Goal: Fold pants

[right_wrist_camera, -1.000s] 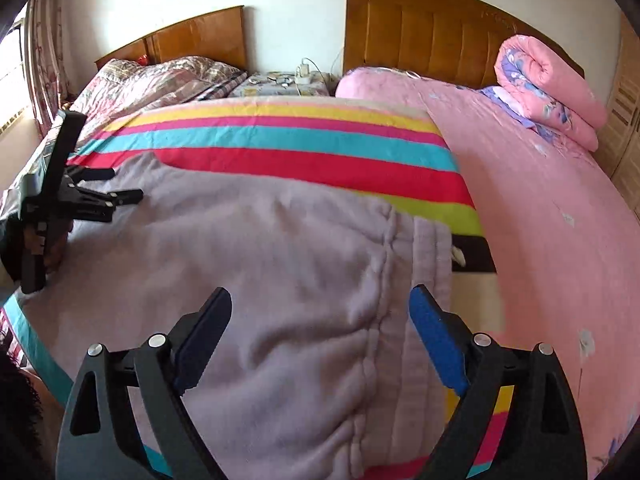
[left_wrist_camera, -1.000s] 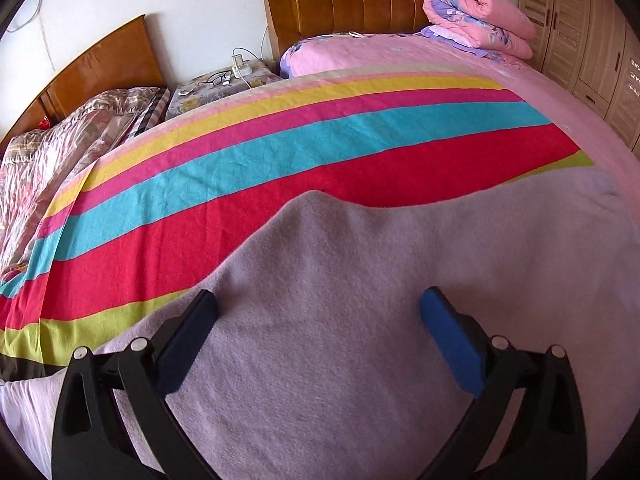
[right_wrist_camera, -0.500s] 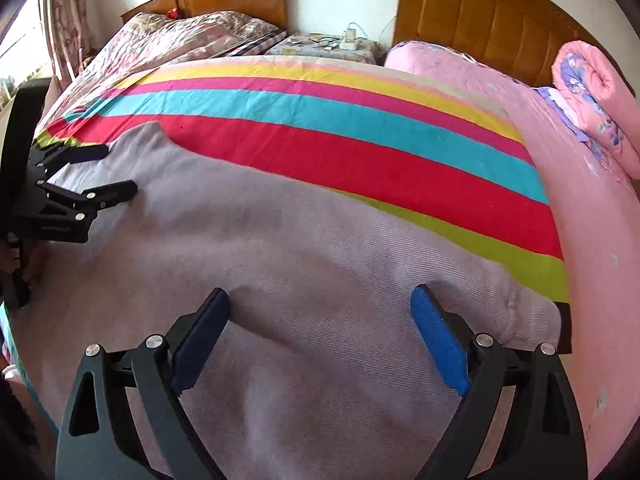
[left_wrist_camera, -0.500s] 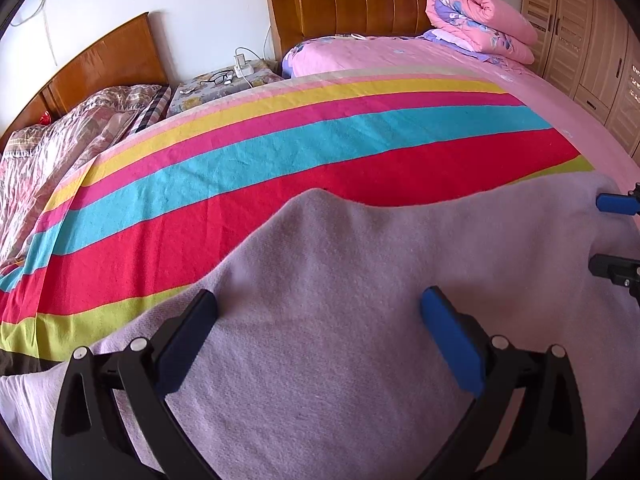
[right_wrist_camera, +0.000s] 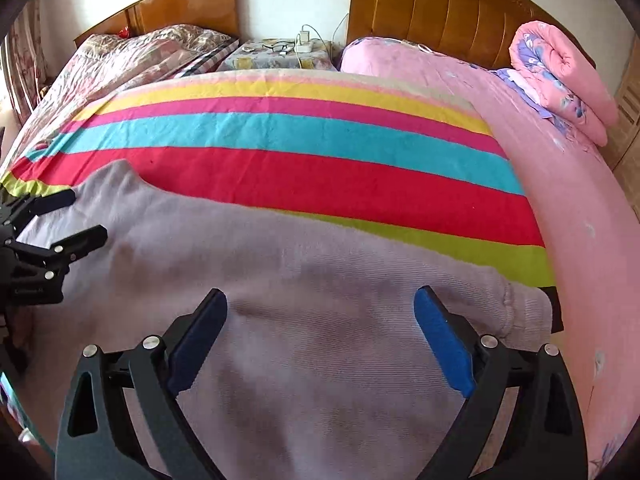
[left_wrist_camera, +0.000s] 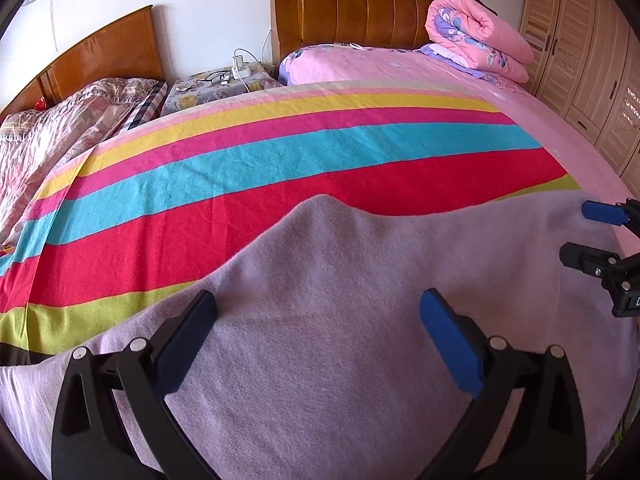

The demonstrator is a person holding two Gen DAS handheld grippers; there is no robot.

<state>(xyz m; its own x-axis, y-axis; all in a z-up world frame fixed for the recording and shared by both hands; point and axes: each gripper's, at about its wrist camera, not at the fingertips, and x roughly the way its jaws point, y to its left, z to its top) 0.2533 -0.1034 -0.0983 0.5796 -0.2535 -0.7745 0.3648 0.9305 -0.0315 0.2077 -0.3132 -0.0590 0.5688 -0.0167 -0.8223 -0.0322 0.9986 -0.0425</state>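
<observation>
Lilac-grey pants [left_wrist_camera: 340, 300] lie spread flat on the striped blanket [left_wrist_camera: 240, 168] on the bed. My left gripper [left_wrist_camera: 320, 328] is open and empty, hovering just over the pants near their far edge. My right gripper [right_wrist_camera: 320, 328] is also open and empty over the pants [right_wrist_camera: 320, 280], with the ribbed waistband [right_wrist_camera: 524, 308] to its right. The right gripper shows at the right edge of the left wrist view [left_wrist_camera: 592, 232]. The left gripper shows at the left edge of the right wrist view [right_wrist_camera: 76, 220].
A rolled pink quilt [left_wrist_camera: 480, 40] lies at the head of the pink bed [right_wrist_camera: 580, 208]. A nightstand [left_wrist_camera: 220, 84] with glasses and a charger stands between two wooden headboards. A second bed [left_wrist_camera: 60, 128] is on the left. Wardrobe doors [left_wrist_camera: 592, 60] stand on the right.
My right gripper has swung left, away from the waistband, over the middle of the pants, and has come into the left wrist view. The left gripper has barely moved.
</observation>
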